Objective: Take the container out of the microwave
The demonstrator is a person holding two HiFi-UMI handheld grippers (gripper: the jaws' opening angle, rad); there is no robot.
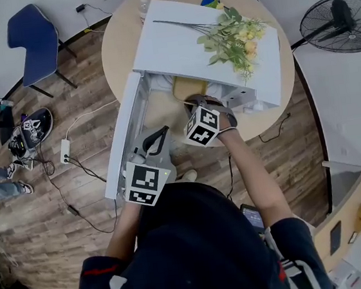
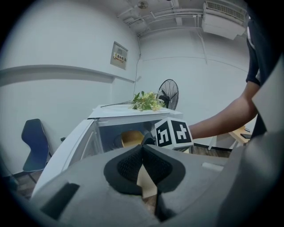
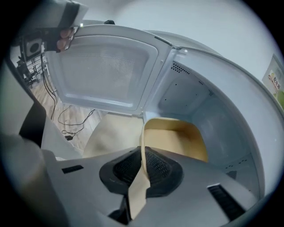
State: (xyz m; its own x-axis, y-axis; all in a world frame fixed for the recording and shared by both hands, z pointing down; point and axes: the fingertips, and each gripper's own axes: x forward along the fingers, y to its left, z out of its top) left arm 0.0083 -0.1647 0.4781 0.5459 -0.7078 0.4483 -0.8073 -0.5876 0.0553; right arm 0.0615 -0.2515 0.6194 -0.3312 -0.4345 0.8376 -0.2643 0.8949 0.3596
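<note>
A white microwave (image 1: 201, 41) stands on a round wooden table (image 1: 116, 38), its door (image 1: 125, 140) swung wide open to the left. A tan container (image 3: 173, 137) sits at the front of the cavity (image 3: 213, 115). My right gripper (image 3: 143, 148) is shut on the container's near rim, which runs straight between the black pads. In the head view that gripper (image 1: 195, 103) reaches into the microwave's mouth over the container (image 1: 187, 88). My left gripper (image 2: 143, 146) hangs in front of the open door, shut with nothing between its pads, and looks at the container (image 2: 132, 137) from outside.
Artificial flowers (image 1: 233, 34) lie on the microwave's top. A standing fan (image 1: 338, 22) is at the right, a blue chair (image 1: 33, 41) at the left. Cables and a power strip (image 1: 65, 150) lie on the wood floor below the door.
</note>
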